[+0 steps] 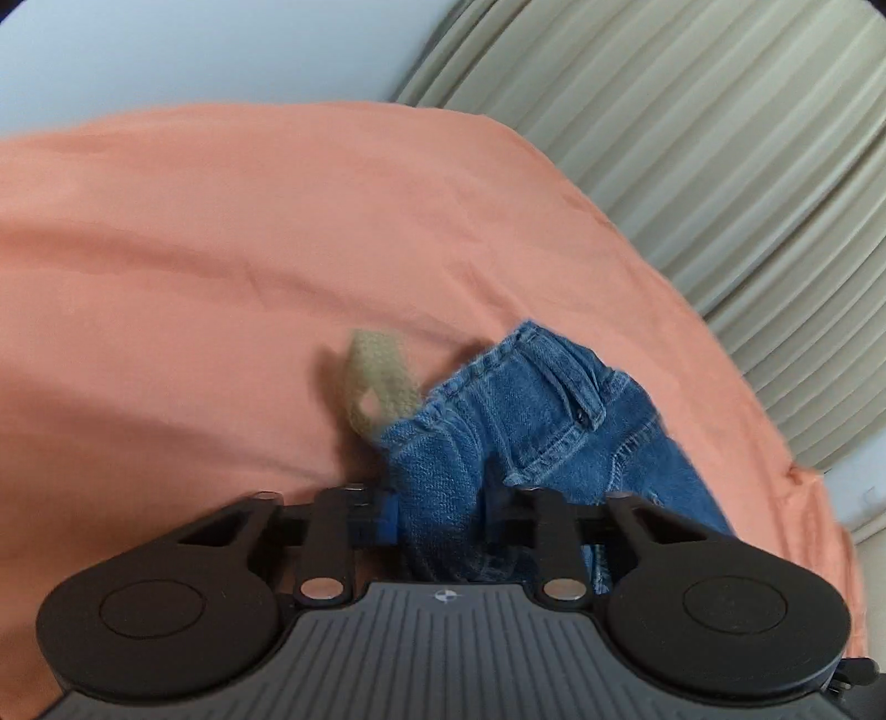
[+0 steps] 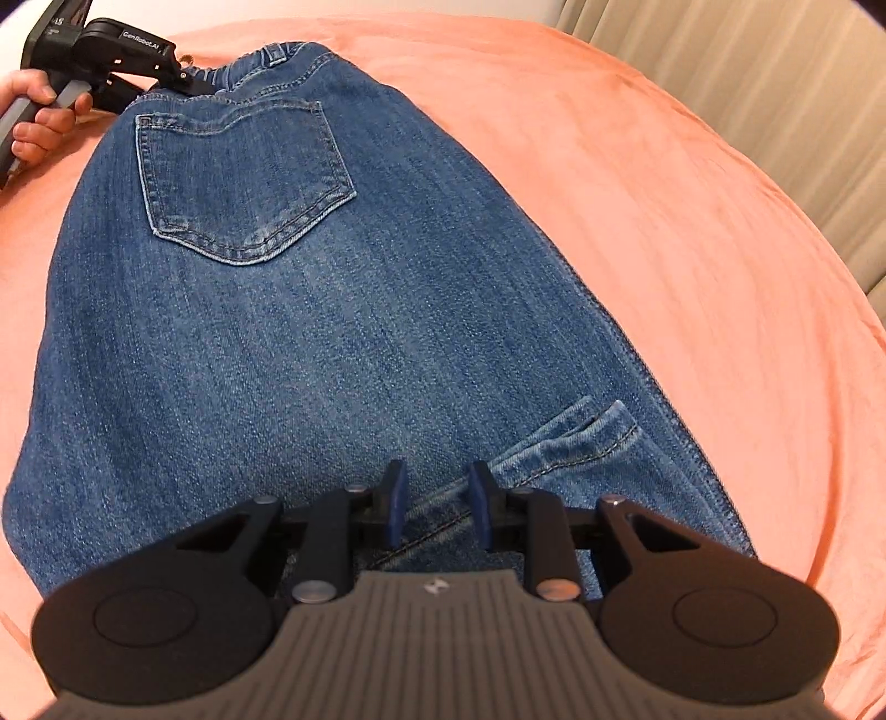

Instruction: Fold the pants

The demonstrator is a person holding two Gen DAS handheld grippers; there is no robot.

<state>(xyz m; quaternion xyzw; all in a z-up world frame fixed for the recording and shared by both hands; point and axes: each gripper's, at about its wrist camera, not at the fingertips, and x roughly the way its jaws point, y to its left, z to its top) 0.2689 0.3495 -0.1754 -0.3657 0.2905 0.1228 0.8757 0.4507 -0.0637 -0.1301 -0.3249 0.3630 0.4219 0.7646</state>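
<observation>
Blue denim pants [image 2: 304,332] lie flat on an orange cover [image 2: 664,221], back pocket [image 2: 243,183] facing up. My right gripper [image 2: 437,498] stands over the near end, its blue pads [image 2: 396,498] closed on a fold of denim that runs from the leg hem [image 2: 587,437]. At the far end my left gripper [image 2: 183,77], held by a hand [image 2: 39,122], meets the waistband. In the left wrist view, the left gripper [image 1: 443,509] is shut on the bunched waistband of the pants [image 1: 554,399], which hides most of its fingers. A beige cord loop [image 1: 371,382] sticks out beside the waistband.
The orange cover [image 1: 221,249] spreads wide around the pants and drops off at its right edge. Pleated beige curtains [image 1: 692,138] hang beyond that edge, and a pale wall [image 1: 166,44] stands behind.
</observation>
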